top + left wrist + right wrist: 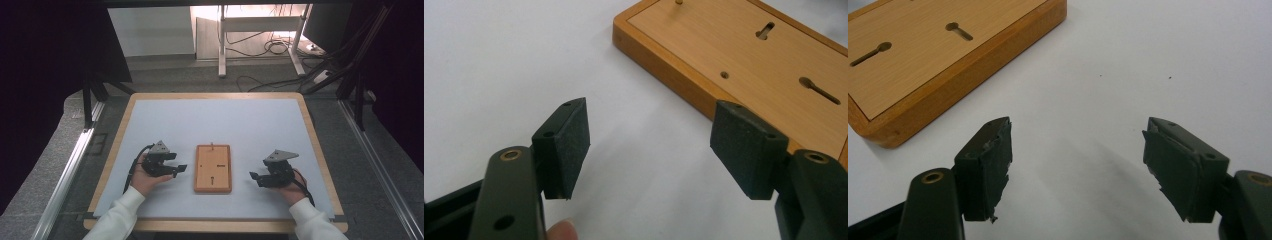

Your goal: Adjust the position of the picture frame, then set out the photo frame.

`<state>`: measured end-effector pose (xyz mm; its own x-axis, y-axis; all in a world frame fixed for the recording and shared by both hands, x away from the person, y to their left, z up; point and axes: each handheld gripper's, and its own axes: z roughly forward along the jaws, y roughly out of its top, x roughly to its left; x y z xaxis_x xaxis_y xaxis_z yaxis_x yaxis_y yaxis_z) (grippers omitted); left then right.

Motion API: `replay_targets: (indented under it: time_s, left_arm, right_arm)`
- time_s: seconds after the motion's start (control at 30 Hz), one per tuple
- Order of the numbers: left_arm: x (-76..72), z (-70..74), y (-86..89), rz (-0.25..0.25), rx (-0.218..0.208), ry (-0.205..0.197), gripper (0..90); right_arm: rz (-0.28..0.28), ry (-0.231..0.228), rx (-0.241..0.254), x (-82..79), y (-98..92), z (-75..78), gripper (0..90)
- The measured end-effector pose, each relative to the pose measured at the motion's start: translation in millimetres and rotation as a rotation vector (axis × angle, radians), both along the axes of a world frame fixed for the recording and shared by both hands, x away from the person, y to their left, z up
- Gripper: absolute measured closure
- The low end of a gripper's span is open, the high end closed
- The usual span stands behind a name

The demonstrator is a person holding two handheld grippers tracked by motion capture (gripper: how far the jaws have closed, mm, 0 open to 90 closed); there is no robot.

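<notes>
One flat wooden board [213, 168] with two keyhole slots lies near the white table's [215, 125] front edge, between the left gripper [181, 168] and right gripper [253, 176], both wide open and empty.

I see a wooden board [213, 168] with a smooth, satin-finished face of pale grain and a darker, glossier orange-brown rim. The tabletop [215, 120] under it looks matt white, smooth, edged in light wood. My left claw [651, 145] has matt black pads [569, 145] that look rubbery and finely grained; my right claw [1078, 165] has pads [1170, 170] frayed and ragged at the edges. The sleeves [117, 217] look like soft white cloth.
</notes>
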<state>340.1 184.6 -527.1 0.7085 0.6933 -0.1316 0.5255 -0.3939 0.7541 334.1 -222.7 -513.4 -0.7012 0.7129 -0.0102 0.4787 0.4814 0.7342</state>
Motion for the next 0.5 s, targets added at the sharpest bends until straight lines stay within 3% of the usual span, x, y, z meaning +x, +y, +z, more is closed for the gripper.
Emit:
replay_targets:
  time_s: [0.17, 0.5]
  left_arm:
    - [3.7, 2.6, -3.4, -0.003, 0.004, -0.005, 32.3]
    - [19.6, 13.5, -14.1, -0.026, -0.036, -0.022, 31.8]
  right_arm:
    - [0.001, -0.003, -0.006, -0.9, -2.0, -0.5, 27.6]
    - [-0.006, -0.001, -0.008, -0.2, -4.0, -1.1, 27.6]
